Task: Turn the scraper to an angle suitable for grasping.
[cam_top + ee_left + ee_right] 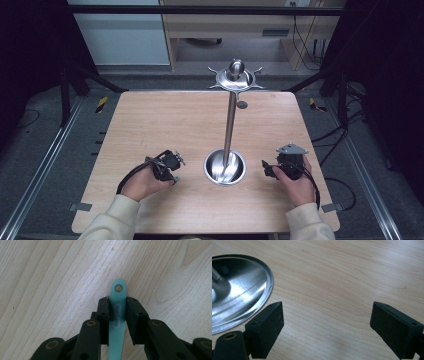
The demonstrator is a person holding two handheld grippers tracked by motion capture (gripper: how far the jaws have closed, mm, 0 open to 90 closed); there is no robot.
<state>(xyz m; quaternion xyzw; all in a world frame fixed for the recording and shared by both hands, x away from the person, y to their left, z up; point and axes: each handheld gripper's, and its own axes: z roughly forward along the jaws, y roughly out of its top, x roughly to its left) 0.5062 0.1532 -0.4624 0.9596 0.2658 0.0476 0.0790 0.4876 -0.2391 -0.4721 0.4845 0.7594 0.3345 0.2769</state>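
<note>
Pale wood-grain surface (pixel 165 120), rounded corners, on a dark-framed rig. Your left tool (pixel 117 308) is clamped on a flat mint-green plastic handle (pixel 117 322): rounded tip, one round hanging hole, embossed lettering too blurred to read. It lies low over the surface, near the front left. Your left gripper view gives that detail; the high view adds a polished steel stand (pixel 229 130) at centre, with dished base, slim pole and spiked top plate. Your right tool (pixel 325 327) stands wide apart, beside the base.
</note>
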